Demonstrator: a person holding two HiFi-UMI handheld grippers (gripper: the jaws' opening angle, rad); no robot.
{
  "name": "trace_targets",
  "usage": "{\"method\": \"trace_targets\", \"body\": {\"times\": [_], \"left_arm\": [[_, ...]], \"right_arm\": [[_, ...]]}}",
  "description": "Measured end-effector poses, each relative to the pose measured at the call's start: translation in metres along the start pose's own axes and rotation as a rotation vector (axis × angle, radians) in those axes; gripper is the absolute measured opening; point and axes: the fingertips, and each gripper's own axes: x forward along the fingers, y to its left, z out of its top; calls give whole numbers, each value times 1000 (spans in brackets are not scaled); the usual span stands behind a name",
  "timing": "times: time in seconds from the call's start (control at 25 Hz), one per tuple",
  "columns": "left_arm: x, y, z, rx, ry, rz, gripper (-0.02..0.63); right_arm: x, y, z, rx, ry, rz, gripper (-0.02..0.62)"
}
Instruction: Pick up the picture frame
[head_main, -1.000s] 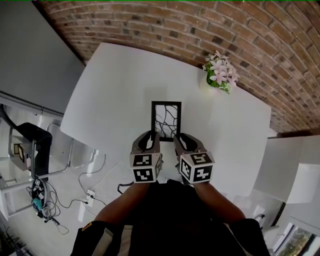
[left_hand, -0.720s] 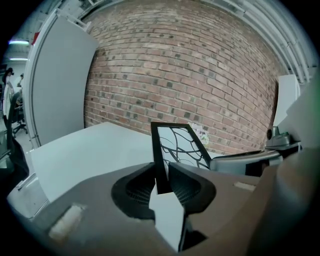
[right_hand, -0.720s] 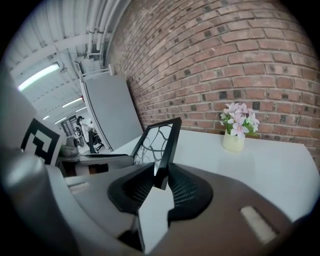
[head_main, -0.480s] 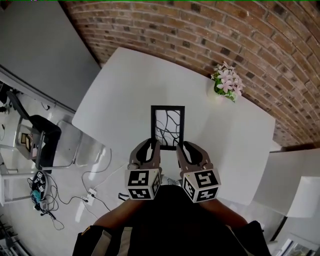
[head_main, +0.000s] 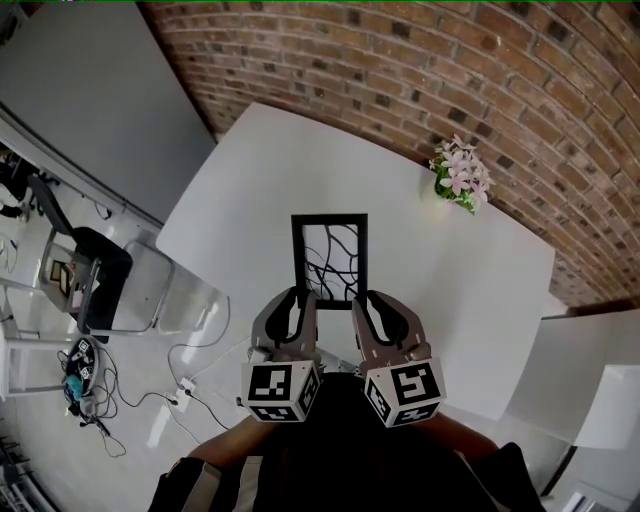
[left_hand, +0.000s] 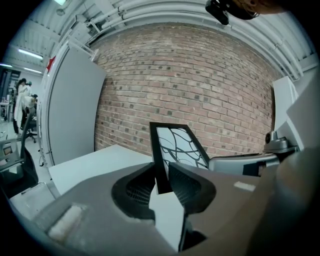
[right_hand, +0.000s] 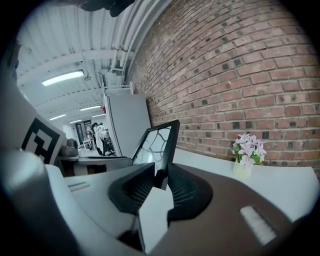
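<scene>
A black picture frame (head_main: 329, 259) with a white panel of black branching lines hangs above the white table (head_main: 250, 170), held up at its near edge by both grippers. My left gripper (head_main: 303, 300) is shut on the frame's near left corner (left_hand: 161, 175). My right gripper (head_main: 361, 301) is shut on the near right corner (right_hand: 162, 172). In the left gripper view the frame (left_hand: 175, 145) rises tilted in front of the brick wall. In the right gripper view it (right_hand: 157, 142) leans up to the left of the jaws.
A small vase of pink flowers (head_main: 458, 176) stands at the table's far right edge by the brick wall (head_main: 420, 70); it also shows in the right gripper view (right_hand: 246, 156). Chairs (head_main: 95, 285), cables and a power strip (head_main: 182, 385) lie on the floor at left.
Both grippers have risen with the frame held between them; it has come up off the table and looks larger and nearer in the head view.
</scene>
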Motion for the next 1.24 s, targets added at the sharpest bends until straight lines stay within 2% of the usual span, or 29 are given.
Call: {"method": "trace_targets", "body": {"times": [0.32,1.24], "left_arm": [[-7,3,9,0,-33,23,72],[-23,31,9,-12,-48,67,72]], "right_arm": [[-4,9,11,-28,-40,21,66],[9,35,7,-28,-42,57,66]]}}
